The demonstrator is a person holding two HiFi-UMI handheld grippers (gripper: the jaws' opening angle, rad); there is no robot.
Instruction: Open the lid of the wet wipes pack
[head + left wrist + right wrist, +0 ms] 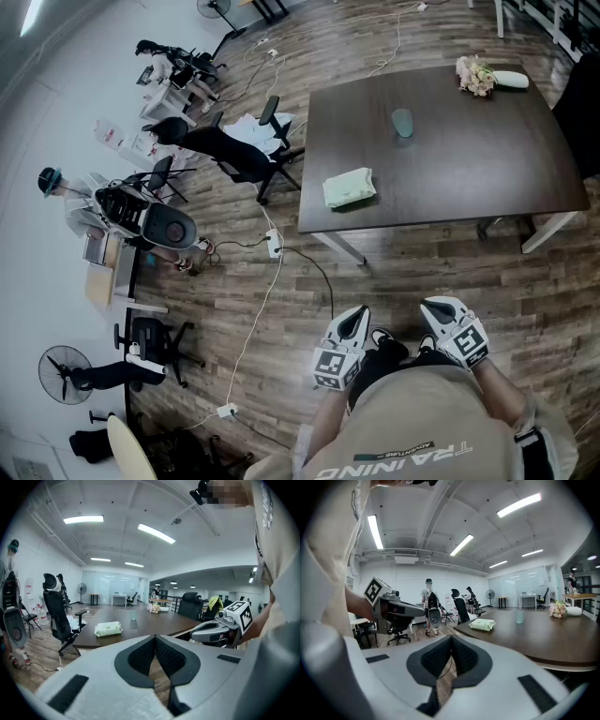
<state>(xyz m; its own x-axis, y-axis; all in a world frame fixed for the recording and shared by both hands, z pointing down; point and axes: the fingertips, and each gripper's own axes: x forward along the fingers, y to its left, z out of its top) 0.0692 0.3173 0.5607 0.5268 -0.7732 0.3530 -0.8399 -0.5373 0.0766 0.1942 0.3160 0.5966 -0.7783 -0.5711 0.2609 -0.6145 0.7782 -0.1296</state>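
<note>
While I stand back from the dark table [487, 178], my two grippers sit close in front of my body, well short of the table's near edge and touching nothing on it. My left gripper [154, 637] has its jaws closed, the black pads meeting at their tips with nothing between them. My right gripper [451, 637] is the same: jaws pressed together and empty. The two are side by side, near each other but apart, both pointing toward the table and tipped a little downward.

The wet wipes pack [349, 187] lies flat on the table top, near the table's near-left corner as I look down on it, well apart from both grippers. It is a pale green, soft-looking pack. From here I cannot tell whether its lid is up or down.

Farther in, near the middle of the table, a small bluish cup [402, 123] stands upright, apart from the pack. At the table's far right corner lies a bunch of flowers [474, 75] with a white thing just beside it. A black office chair [239, 155] stands just off the table's left side. A white cable [267, 291] runs over the wooden floor past the table's near-left leg.
</note>
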